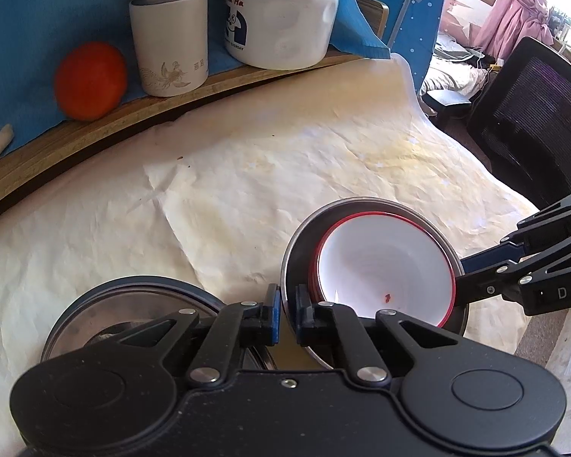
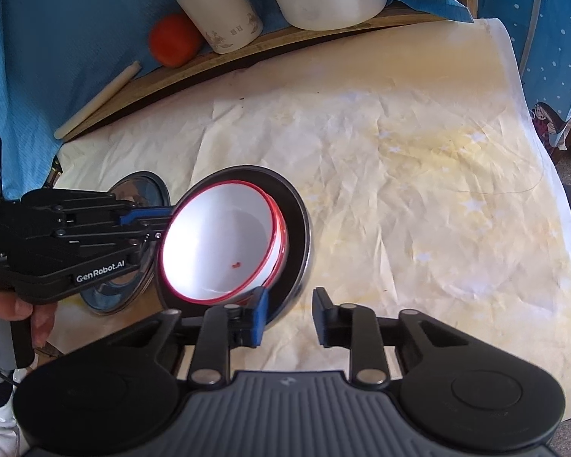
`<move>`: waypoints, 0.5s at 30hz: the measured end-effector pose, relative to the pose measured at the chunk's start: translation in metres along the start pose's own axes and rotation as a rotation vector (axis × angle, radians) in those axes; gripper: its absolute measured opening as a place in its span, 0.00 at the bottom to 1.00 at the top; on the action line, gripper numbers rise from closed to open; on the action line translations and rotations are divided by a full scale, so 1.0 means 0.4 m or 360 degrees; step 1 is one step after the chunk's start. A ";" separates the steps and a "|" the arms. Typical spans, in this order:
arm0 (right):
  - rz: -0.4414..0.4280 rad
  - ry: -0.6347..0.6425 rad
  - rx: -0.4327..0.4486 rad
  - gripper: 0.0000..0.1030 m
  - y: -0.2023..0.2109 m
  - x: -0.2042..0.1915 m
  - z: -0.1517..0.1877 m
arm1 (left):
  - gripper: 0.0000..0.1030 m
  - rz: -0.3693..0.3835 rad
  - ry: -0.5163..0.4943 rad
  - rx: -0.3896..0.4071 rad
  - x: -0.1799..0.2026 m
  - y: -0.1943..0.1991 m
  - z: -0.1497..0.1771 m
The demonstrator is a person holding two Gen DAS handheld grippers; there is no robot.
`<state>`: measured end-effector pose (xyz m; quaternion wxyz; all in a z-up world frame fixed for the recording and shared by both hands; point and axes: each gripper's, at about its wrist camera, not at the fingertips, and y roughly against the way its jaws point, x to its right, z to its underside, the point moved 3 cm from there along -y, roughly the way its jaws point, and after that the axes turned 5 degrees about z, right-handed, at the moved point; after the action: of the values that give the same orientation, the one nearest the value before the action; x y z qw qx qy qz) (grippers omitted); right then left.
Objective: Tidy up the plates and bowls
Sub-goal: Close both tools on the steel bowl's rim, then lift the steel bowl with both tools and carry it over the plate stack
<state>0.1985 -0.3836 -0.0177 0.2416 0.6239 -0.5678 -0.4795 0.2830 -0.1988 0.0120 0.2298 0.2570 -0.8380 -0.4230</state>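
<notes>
Plates (image 1: 129, 316) of bare steel lie flat at the left of the paper-covered desk (image 1: 247, 175), just beside the nested bowls. Next comes the left gripper (image 1: 287, 314): its fingers (image 1: 272, 314) are closed on the near rim of the steel bowl (image 1: 297, 243), one pad outside the wall and one inside. Held this way the steel bowl sits tilted, its mouth turned toward the cameras, its lower edge apparently close to the desk. Inside it nest the white bowls (image 1: 384, 266), red-rimmed, glossy, at least two stacked, with a small red speck on the inner floor. At the right, the right gripper (image 2: 291, 314) hovers with its fingers apart and gripping nothing, the left pad near the lower edge of the white stack.

Judging by this, the step is seating the white bowls squarely in the steel one. To do it well, the left grip should stay firm and level the bowl gradually, since the smooth white bowls could slide out of a tilted shell; the right fingers can nudge or steady the stack's rim.
</notes>
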 end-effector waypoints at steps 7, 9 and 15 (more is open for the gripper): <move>0.0033 -0.0027 -0.0012 0.27 -0.011 -0.009 -0.001 | 0.06 -0.0011 0.0015 0.0005 0.002 -0.002 0.001; 0.0058 -0.0023 -0.0014 0.26 -0.012 -0.017 0.001 | 0.06 -0.0019 0.0025 0.0000 0.003 -0.003 0.000; 0.0018 -0.0106 -0.0074 0.25 -0.024 -0.010 -0.003 | 0.06 -0.0008 0.0052 -0.0010 -0.003 -0.005 -0.001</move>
<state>0.2045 -0.3779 -0.0239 0.2397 0.5986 -0.5677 -0.5118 0.2847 -0.1992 0.0104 0.2432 0.2651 -0.8322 -0.4219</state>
